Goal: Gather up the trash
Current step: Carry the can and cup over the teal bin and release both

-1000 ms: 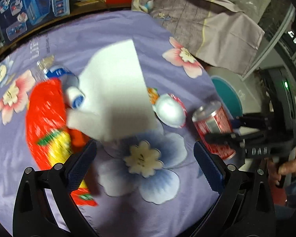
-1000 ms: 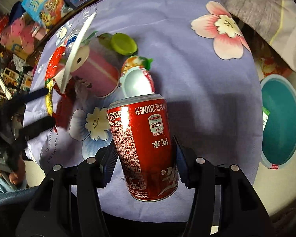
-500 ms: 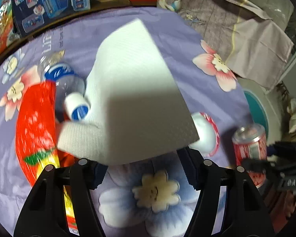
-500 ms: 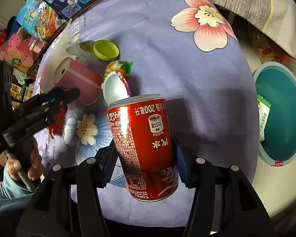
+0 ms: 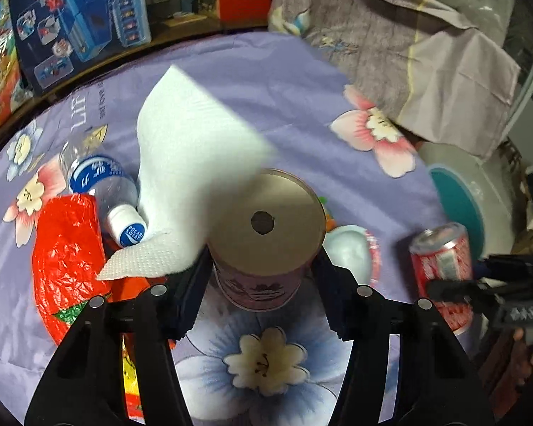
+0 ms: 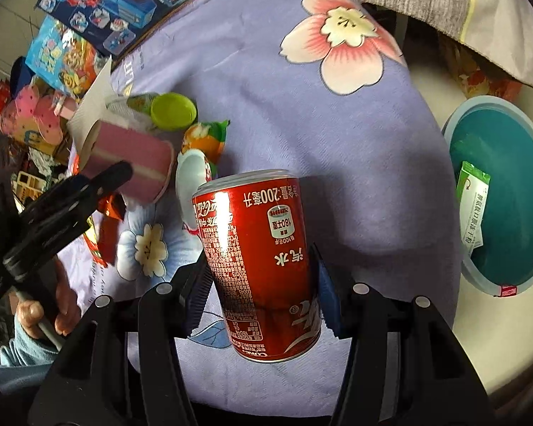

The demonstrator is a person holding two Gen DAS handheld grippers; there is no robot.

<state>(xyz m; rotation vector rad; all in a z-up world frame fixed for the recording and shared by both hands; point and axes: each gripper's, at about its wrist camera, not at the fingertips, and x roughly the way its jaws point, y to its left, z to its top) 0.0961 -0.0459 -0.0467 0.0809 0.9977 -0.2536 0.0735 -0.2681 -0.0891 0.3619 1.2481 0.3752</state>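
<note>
A pink paper roll point(image 5: 284, 213) with a loose white sheet point(image 5: 195, 163) stands end-on between the fingers of my left gripper point(image 5: 262, 266). Its jaws are closing and the pads touch the roll's sides. In the right wrist view the same roll point(image 6: 135, 156) is held above the cloth. My right gripper point(image 6: 261, 277) is shut on a red cola can point(image 6: 255, 234), held over the table's edge. The can point(image 5: 440, 255) also shows at the right of the left wrist view. A teal bin point(image 6: 507, 177) stands on the floor to the right, with a green and white packet point(image 6: 474, 209) inside.
On the purple flowered cloth point(image 5: 266, 88) lie a clear bottle with a blue label point(image 5: 99, 177), a red snack bag point(image 5: 64, 248), a white lid point(image 5: 348, 252), a green-capped bottle point(image 6: 172, 110) and an orange wrapper point(image 6: 206, 142). Toy boxes point(image 5: 78, 17) and a grey cloth point(image 5: 408, 35) are behind.
The left jaws have narrowed from wide apart onto the pink roll, which now faces the camera end-on. The right gripper has carried the can nearer the teal bin.
</note>
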